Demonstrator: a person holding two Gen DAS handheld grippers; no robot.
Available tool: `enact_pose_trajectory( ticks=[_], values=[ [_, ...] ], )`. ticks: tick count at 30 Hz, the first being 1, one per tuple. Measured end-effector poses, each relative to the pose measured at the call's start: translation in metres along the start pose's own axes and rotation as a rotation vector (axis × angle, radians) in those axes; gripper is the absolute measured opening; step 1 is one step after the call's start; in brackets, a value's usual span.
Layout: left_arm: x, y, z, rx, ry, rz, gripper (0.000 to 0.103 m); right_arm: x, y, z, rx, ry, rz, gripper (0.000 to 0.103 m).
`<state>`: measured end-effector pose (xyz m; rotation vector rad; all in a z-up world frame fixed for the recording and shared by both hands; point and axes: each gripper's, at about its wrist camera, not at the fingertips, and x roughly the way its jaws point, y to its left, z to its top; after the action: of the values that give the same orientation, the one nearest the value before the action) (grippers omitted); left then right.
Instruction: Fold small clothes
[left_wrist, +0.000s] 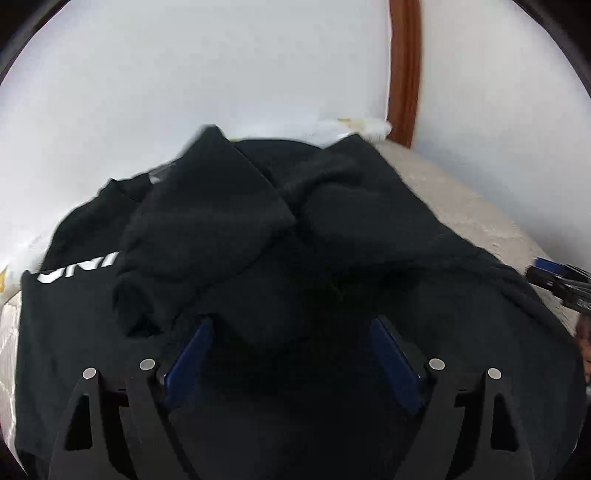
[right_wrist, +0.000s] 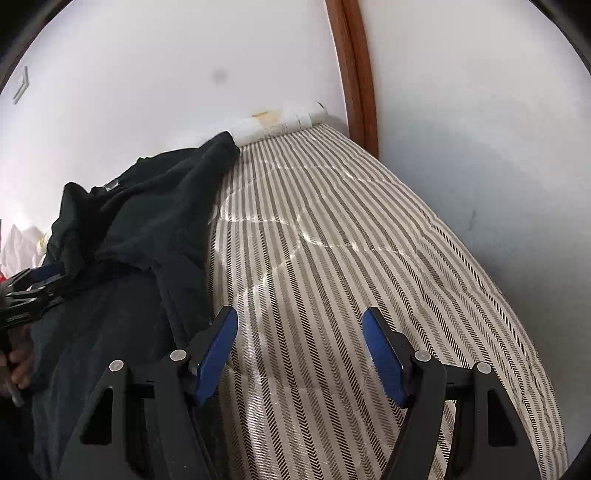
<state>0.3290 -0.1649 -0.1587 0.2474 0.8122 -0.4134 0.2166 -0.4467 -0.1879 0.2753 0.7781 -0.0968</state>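
Observation:
A black T-shirt (left_wrist: 258, 229) with white lettering lies bunched on a striped mattress (right_wrist: 351, 240); its sleeves are folded over the middle. It also shows in the right wrist view (right_wrist: 140, 229) at the left. My left gripper (left_wrist: 291, 325) is open, its blue pads just above the shirt's near part, with cloth lying between the jaws. My right gripper (right_wrist: 299, 325) is open and empty over bare mattress, just right of the shirt's edge. The right gripper shows in the left wrist view (left_wrist: 561, 284) at the right edge, and the left gripper in the right wrist view (right_wrist: 33, 291) at the left edge.
A white wall (right_wrist: 147, 74) runs behind the mattress, with a brown wooden post (right_wrist: 354, 74) in the corner. A rolled white cloth (right_wrist: 280, 122) lies at the mattress's far end. White crumpled material (right_wrist: 22, 243) sits at the far left.

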Motion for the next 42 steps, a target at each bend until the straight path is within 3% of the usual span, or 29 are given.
enact_pose_trajectory(
  ticks=[5, 10, 12, 13, 14, 15, 16, 18, 22, 28, 31, 37, 42],
  values=[
    [0.025, 0.005, 0.016, -0.017, 0.020, 0.053, 0.088, -0.005, -0.005, -0.002, 0.022, -0.027, 0.050, 0.070],
    [0.032, 0.019, 0.025, -0.064, 0.005, 0.060, 0.085, -0.004, -0.012, -0.002, 0.063, -0.024, 0.092, 0.070],
    [0.031, 0.024, 0.026, -0.076, -0.003, 0.091, 0.055, -0.004, -0.013, -0.002, 0.070, -0.025, 0.094, 0.070],
    [0.030, 0.026, 0.027, -0.068, -0.002, 0.115, 0.046, -0.004, -0.013, -0.002, 0.069, -0.024, 0.093, 0.070],
    [0.029, 0.029, 0.028, -0.068, -0.001, 0.118, 0.028, -0.004, -0.013, -0.002, 0.067, -0.023, 0.091, 0.070],
    [0.026, 0.035, 0.029, -0.084, 0.000, 0.097, 0.014, -0.003, -0.012, -0.001, 0.065, -0.020, 0.089, 0.070],
    [0.020, 0.045, 0.029, -0.124, -0.004, 0.046, 0.010, -0.003, -0.012, -0.001, 0.063, -0.018, 0.085, 0.070],
    [0.008, 0.060, 0.030, -0.181, -0.025, 0.016, 0.009, -0.003, -0.012, -0.001, 0.063, -0.016, 0.077, 0.070],
    [-0.035, 0.097, 0.029, -0.251, -0.112, 0.042, 0.008, -0.004, -0.013, -0.002, 0.070, -0.015, 0.057, 0.070],
    [-0.079, 0.158, 0.017, -0.329, -0.165, 0.137, 0.007, -0.003, 0.002, 0.000, -0.007, -0.012, -0.004, 0.070],
    [-0.091, 0.191, 0.007, -0.379, -0.173, 0.174, 0.002, -0.011, 0.021, 0.009, -0.074, -0.034, -0.034, 0.070],
    [-0.111, 0.243, -0.013, -0.470, -0.195, 0.184, 0.002, -0.028, 0.072, 0.041, -0.153, -0.089, 0.017, 0.070],
    [-0.096, 0.255, -0.028, -0.466, -0.122, 0.150, 0.006, -0.009, 0.121, 0.049, -0.254, -0.070, 0.028, 0.069]
  ],
)
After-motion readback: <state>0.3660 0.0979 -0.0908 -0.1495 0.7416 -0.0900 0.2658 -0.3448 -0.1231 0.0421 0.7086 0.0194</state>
